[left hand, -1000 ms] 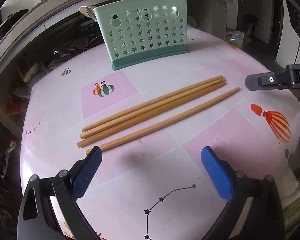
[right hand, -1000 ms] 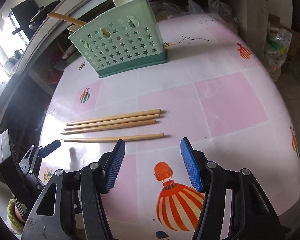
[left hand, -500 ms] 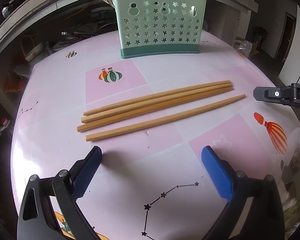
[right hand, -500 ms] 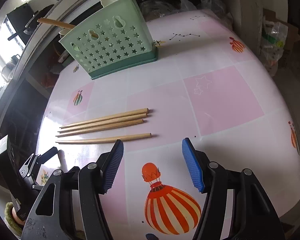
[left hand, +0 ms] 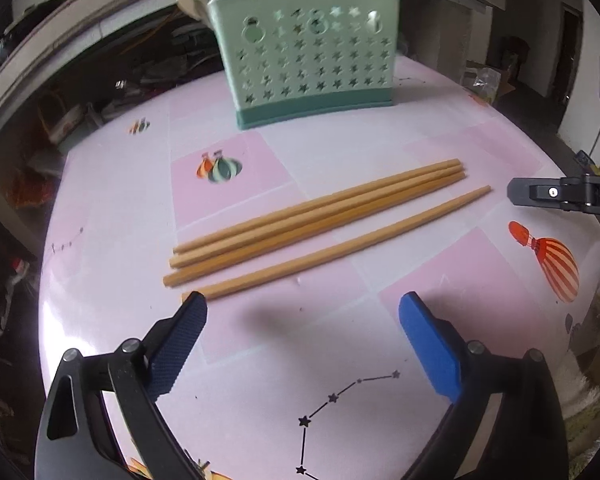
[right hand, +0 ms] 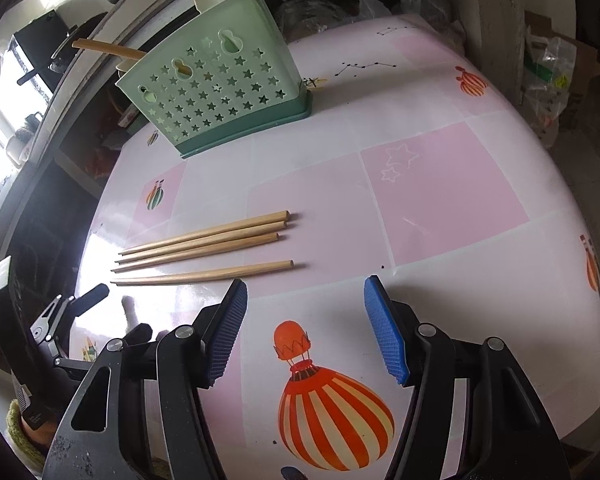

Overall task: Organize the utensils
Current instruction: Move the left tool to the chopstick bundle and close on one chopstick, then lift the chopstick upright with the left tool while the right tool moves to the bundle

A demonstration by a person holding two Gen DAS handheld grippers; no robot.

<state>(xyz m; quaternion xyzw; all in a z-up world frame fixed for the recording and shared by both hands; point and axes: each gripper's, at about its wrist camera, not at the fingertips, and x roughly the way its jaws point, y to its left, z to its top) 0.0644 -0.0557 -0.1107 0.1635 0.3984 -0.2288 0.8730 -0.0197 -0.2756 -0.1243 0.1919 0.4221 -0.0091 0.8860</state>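
Our left tongs [left hand: 302,316] had just narrowed slightly, empty like our gaping right tongs [right hand: 305,300]; four chopsticks [left hand: 320,220] lay before the caddy [left hand: 306,56], probably awaiting sorting.

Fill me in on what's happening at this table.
A person holds a gripper in each hand over a pink table, tidying utensils. Four chopsticks lie flat on it, three bunched and one apart. Neither gripper holds anything: the left gripper hangs just short of the near chopstick, its jaws wide but having just closed slightly; the right gripper is open too. The green holder behind already holds some utensils.
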